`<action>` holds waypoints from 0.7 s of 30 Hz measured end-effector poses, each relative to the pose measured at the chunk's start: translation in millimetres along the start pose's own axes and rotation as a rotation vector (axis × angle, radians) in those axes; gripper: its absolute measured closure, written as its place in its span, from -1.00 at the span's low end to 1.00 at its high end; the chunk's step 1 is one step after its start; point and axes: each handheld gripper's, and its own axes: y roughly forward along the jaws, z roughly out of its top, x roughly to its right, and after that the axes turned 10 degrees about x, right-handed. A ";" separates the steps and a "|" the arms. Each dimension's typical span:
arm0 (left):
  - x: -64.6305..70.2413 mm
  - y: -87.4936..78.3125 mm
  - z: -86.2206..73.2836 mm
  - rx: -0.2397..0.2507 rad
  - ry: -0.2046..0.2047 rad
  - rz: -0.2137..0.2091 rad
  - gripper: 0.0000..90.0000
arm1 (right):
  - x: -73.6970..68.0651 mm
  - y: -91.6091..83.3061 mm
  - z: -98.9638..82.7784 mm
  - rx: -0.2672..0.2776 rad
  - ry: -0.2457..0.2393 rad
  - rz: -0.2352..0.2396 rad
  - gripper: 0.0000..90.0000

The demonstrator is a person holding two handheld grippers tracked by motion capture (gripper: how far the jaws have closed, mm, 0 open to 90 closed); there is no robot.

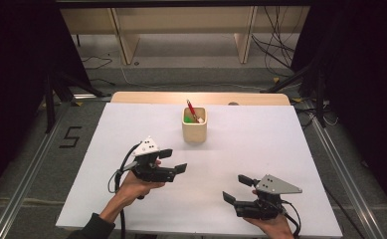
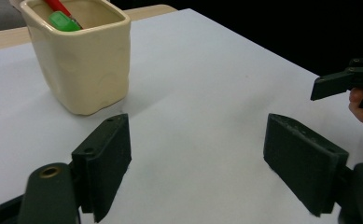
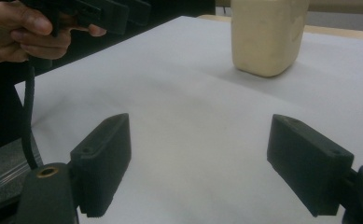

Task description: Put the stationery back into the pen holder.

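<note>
A cream square cup (image 1: 194, 125) stands upright near the table's far middle, holding a red pen (image 1: 190, 109) and a green thing (image 1: 188, 119). In the left gripper view the cup (image 2: 83, 56) is at the upper left, with the pen (image 2: 60, 8) and the green thing (image 2: 63, 21) inside it. The right gripper view has the cup (image 3: 266, 35) ahead at the top. My left gripper (image 1: 173, 161) hovers left of centre, open and empty, its jaws pointing right. My right gripper (image 1: 237, 188) is at the near right, open and empty, its jaws pointing left. Both are well short of the cup.
The white table top (image 1: 260, 144) has a wooden edge (image 1: 201, 97) at the back. A dark cable (image 1: 119, 179) trails from the left gripper down past the forearm. Beyond the table are floor cables (image 1: 275, 45) and black stand legs (image 1: 56, 89).
</note>
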 end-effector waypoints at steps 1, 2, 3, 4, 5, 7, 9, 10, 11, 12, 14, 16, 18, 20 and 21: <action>0.5 -2.6 -1.1 0.008 -0.004 -0.005 -0.50 | 0.0 0.0 -0.1 0.001 0.000 -0.001 -0.50; 1.2 -5.4 -2.4 0.011 -0.007 -0.017 -0.51 | 0.2 0.0 -0.2 0.002 -0.001 -0.002 -0.50; 2.1 -7.7 -3.5 0.011 -0.003 -0.024 -0.53 | 0.4 -0.1 -0.2 0.003 0.001 -0.003 -0.50; 3.3 -9.8 -4.9 0.014 -0.001 -0.024 -0.54 | 0.5 -0.2 -0.4 0.005 0.002 -0.003 -0.50; 3.6 -12.2 -6.6 0.016 0.002 -0.027 -0.56 | 0.7 -0.5 -0.5 0.005 0.003 -0.003 -0.50; 3.5 -16.3 -10.7 0.021 -0.004 -0.034 -0.57 | 0.9 -0.5 -0.8 0.005 0.000 -0.007 -0.50; 4.7 -19.6 -15.5 0.020 0.006 -0.027 -0.57 | 1.0 -0.6 -1.0 0.004 -0.001 -0.010 -0.50; 5.8 -21.3 -18.0 0.019 0.017 -0.021 -0.58 | 0.9 -0.6 -1.0 0.005 0.000 -0.011 -0.50; 6.7 -23.0 -20.5 0.017 0.023 -0.019 -0.58 | 0.9 -0.7 -1.0 0.006 -0.002 -0.011 -0.51; 7.1 -24.6 -22.9 0.014 0.026 -0.021 -0.59 | 0.8 -0.9 -0.9 0.006 -0.002 -0.012 -0.51; 7.9 -27.5 -27.8 0.011 0.031 -0.025 -0.60 | 0.9 -1.1 -1.1 0.008 -0.007 -0.014 -0.51; 7.8 -29.6 -31.7 0.011 0.034 -0.019 -0.60 | 0.9 -1.3 -1.2 0.008 -0.007 -0.016 -0.51; 7.6 -31.0 -35.6 0.012 0.027 -0.012 -0.60 | 0.9 -1.3 -1.6 0.009 -0.009 -0.018 -0.51; 7.8 -31.8 -38.4 0.002 0.033 -0.006 -0.60 | 0.8 -1.2 -1.8 0.008 -0.010 -0.017 -0.51; 7.8 -32.2 -39.3 -0.003 0.038 -0.003 -0.60 | 0.6 -1.2 -1.8 0.006 -0.011 -0.018 -0.51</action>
